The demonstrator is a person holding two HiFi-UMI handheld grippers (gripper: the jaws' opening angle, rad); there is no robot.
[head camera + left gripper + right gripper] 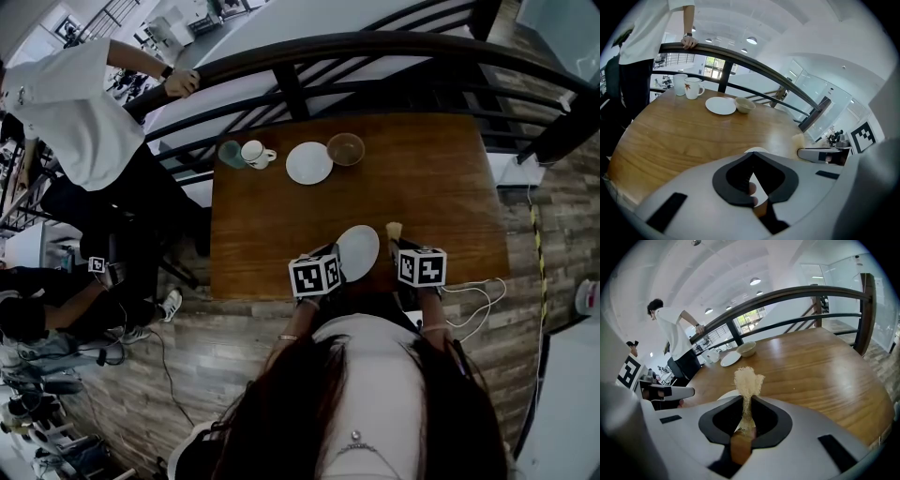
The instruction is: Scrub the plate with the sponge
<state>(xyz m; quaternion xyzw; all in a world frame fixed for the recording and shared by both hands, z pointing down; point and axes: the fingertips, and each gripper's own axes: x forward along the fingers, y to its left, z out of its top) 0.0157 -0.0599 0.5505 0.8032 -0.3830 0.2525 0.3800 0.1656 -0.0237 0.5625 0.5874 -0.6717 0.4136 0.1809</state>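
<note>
A white plate (360,251) lies near the front edge of the wooden table (441,187). My left gripper (319,272) is shut on the plate's near left rim. In the left gripper view a sliver of the plate (757,150) shows past the closed jaws of that gripper (752,161). My right gripper (420,265) is shut on a pale, fibrous sponge (394,230), just right of the plate. In the right gripper view the sponge (748,379) sticks up out of the pinching jaws of that gripper (745,401), with the plate (727,394) edge just behind it.
At the table's far side stand a second white plate (308,162), a bowl (345,148), a white mug (253,153) and a green cup (231,154). A dark railing (309,56) runs behind the table. A person (75,112) stands at the left, hand on the rail.
</note>
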